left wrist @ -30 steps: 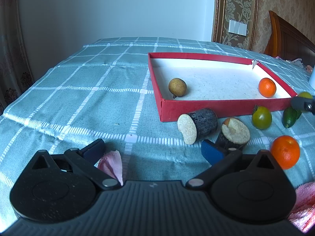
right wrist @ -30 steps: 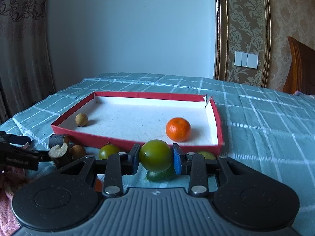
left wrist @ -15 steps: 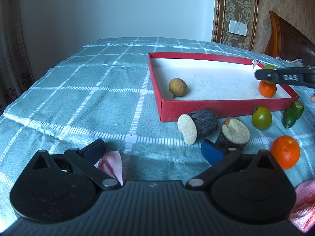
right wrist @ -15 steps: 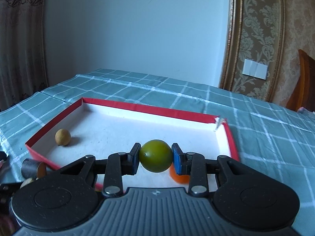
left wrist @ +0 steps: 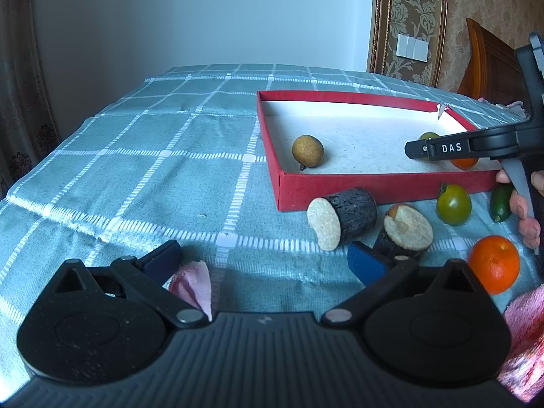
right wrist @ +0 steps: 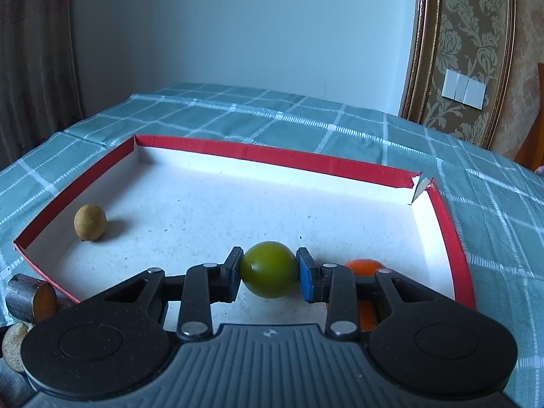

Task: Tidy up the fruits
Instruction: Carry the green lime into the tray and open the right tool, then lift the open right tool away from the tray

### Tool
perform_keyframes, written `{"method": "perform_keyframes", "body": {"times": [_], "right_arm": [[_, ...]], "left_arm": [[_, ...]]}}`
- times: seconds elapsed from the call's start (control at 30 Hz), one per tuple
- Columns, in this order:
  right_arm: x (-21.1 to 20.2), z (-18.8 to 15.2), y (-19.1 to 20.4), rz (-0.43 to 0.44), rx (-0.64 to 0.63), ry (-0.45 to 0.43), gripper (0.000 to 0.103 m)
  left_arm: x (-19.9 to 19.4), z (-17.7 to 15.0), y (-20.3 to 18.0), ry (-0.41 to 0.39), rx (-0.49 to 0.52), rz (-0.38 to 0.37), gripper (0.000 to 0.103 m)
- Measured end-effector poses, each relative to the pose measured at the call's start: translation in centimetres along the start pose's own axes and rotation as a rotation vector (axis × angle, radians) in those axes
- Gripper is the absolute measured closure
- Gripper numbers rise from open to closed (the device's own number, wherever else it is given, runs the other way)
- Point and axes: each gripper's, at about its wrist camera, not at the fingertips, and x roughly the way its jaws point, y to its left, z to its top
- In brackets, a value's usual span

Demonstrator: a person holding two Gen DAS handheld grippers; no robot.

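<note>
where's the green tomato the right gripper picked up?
In the right wrist view, the green tomato is clamped in the right gripper over the red tray, left of the orange.

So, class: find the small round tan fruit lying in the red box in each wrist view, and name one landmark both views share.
Left wrist: small round tan fruit, near the box's left wall, centre of picture.
Right wrist, picture left, by the left wall.
Shared landmark: torn far-right corner of the red box.

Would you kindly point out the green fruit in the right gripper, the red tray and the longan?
green fruit (right wrist: 268, 269), right wrist view, middle of its skin.
red tray (left wrist: 374, 190), left wrist view, near outer wall.
longan (left wrist: 307, 151), left wrist view, centre.
</note>
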Motion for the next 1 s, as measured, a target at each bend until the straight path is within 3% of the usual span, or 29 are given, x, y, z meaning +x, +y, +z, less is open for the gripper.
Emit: {"method": "perform_keyframes", "body": {"times": [0.43,0.7,1.0], "right_arm": [[-0.1,-0.3,-0.2,0.015,-0.003,-0.019,0.070],[-0.8,-0.6,0.2,0.038,-0.001,-0.043,0.043],[-5.0,-2.1,-2.2,0.064,0.100,-0.124,0.035]], "left_arm": [[0.0,0.0,0.0,0.000,0.000,0.000,0.000],[0.0,0.0,0.0,0.000,0.001,0.001,0.000],[0.0,0.0,0.0,0.000,0.001,0.001,0.000]]}}
